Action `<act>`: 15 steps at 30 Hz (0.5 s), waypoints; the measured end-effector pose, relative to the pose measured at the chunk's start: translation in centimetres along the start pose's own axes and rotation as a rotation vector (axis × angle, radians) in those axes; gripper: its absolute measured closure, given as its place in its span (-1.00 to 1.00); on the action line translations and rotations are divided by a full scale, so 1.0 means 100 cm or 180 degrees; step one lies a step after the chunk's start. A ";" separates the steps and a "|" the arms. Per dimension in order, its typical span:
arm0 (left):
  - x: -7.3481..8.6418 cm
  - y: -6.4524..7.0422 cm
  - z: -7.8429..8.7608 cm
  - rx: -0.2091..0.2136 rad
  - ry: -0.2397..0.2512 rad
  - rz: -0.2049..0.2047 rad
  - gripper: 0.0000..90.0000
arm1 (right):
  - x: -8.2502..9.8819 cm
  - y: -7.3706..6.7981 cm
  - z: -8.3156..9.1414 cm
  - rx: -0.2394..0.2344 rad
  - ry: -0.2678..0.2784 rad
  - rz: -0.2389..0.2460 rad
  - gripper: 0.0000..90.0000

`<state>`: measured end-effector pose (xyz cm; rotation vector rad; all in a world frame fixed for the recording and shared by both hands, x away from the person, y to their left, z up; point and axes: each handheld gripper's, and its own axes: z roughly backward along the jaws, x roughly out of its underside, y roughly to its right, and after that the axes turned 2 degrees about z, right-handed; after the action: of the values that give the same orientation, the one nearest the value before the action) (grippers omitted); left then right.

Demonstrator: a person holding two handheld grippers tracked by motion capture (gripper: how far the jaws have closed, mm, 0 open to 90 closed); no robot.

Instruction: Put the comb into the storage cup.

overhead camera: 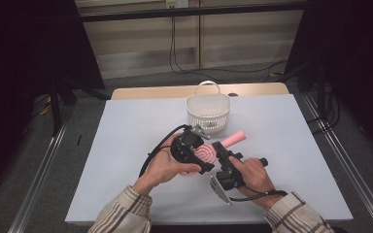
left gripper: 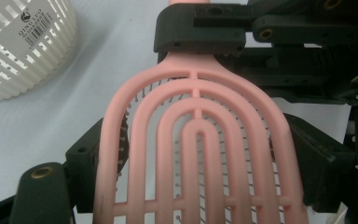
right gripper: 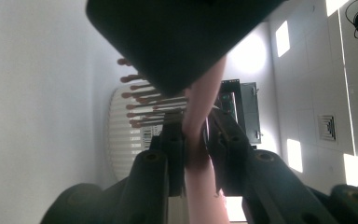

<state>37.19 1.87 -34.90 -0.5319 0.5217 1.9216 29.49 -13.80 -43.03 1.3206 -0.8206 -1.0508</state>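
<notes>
A pink vented hairbrush is held above the white table between both grippers. My left gripper is shut on the brush's wide head, with one black jaw against each edge. My right gripper is shut on the narrow neck where the head meets the handle. The right gripper view has the pink neck pinched between my right gripper jaws, bristles pointing left. The other gripper's dark jaw covers the top of that view. In the left gripper view, the right gripper clamps the neck.
A white slotted basket with a hoop handle stands just behind the grippers, also seen as basket wall and basket side. The white table surface spreads to the left and right, with its edges near metal rails.
</notes>
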 end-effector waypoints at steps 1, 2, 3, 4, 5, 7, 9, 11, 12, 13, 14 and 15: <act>0.000 0.000 0.000 -0.0004 -0.0010 0.0006 -0.54 | 0.000 0.000 0.000 -0.0011 0.0009 0.0051 0.77; 0.000 0.000 -0.001 -0.0004 -0.0018 0.0003 -0.54 | 0.000 -0.002 -0.001 -0.0010 0.0020 0.0070 0.78; 0.000 -0.001 -0.001 0.0001 -0.0023 0.0009 -0.54 | 0.000 -0.002 -0.001 -0.0011 0.0007 0.0087 0.78; 0.000 -0.001 -0.001 0.0005 -0.0020 0.0011 -0.54 | 0.000 -0.003 -0.001 -0.0018 0.0004 0.0088 0.79; 0.000 -0.001 -0.001 0.0005 -0.0013 0.0011 -0.54 | 0.001 -0.004 -0.001 -0.0007 0.0023 0.0089 0.79; 0.000 -0.001 0.000 0.0013 0.0008 0.0023 -0.54 | 0.001 -0.003 -0.001 0.0015 0.0013 0.0151 0.79; 0.000 0.000 0.001 0.0020 0.0024 0.0040 -0.54 | 0.001 -0.003 0.000 0.0034 0.0009 0.0091 0.80; 0.000 0.000 0.000 0.0017 0.0050 0.0037 -0.55 | 0.001 -0.002 0.000 0.0039 0.0004 0.0123 0.80; 0.001 0.000 -0.001 0.0022 0.0050 0.0048 -0.55 | 0.001 -0.002 0.000 0.0029 -0.0005 0.0102 0.80; 0.001 -0.001 -0.002 0.0031 0.0051 0.0068 -0.55 | 0.001 -0.003 0.000 0.0033 0.0004 0.0105 0.80; 0.001 -0.001 -0.003 0.0028 0.0050 0.0062 -0.55 | 0.001 -0.003 0.000 0.0016 0.0005 0.0141 0.80; 0.002 0.000 -0.003 0.0023 0.0055 0.0077 -0.55 | 0.001 -0.003 0.000 0.0002 -0.0016 0.0154 0.80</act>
<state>37.22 1.81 -35.29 -0.5402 0.5482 1.9389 29.51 -13.92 -43.38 1.2930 -0.8526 -1.0163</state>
